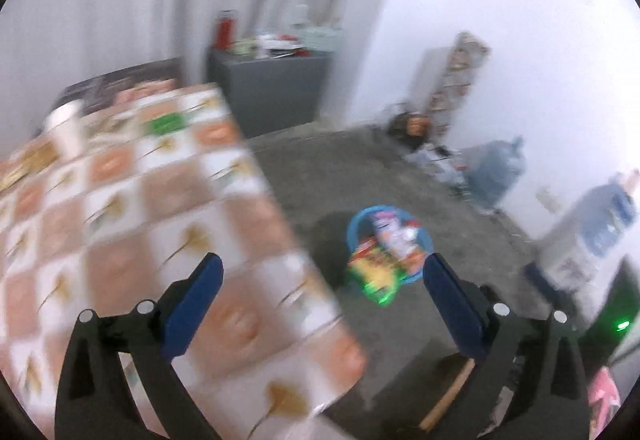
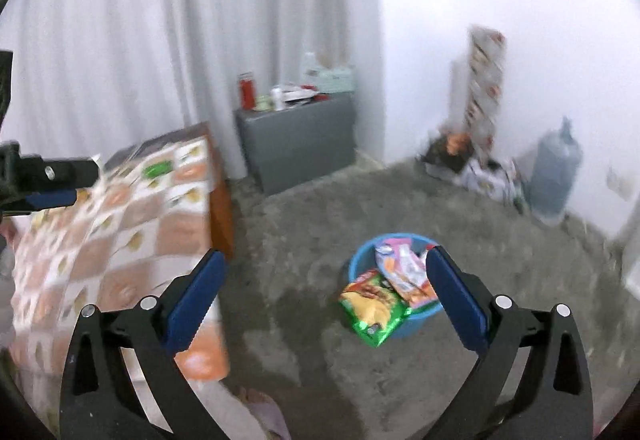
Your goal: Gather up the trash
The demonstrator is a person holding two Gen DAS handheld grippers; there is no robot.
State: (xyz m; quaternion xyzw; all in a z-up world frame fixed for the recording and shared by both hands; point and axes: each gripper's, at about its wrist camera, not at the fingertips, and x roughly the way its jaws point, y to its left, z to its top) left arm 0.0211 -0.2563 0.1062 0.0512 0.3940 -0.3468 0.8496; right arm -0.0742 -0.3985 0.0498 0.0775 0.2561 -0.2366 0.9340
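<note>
Across the left half of both views stretches the table (image 1: 132, 199), draped in a checked orange-and-white cloth with leaf prints; the picture is smeared with blur. Beyond it, in the upper middle, a grey cabinet (image 2: 298, 145) stands against the curtain, cluttered on top. At lower right of centre in each frame, on the grey floor, sits the blue basin (image 2: 416, 322), already holding crumpled snack wrappers (image 2: 402, 270), with a green and yellow chip bag (image 2: 374, 308) hanging over its near rim. On the table, at the upper left of the left wrist view, stands a white paper cup (image 1: 66, 127), and a small green item (image 1: 164, 123) lies further back.

The left gripper (image 1: 322, 298) has its blue pads spread wide with nothing between them; the right gripper (image 2: 326, 294) is likewise spread and empty.

The cup looks light and thin-walled, likely to crush under a hard squeeze; a gentle pinch across its mid-wall seems best. The wrappers are limp and slick, so pinching a crimped edge should hold better.
</note>
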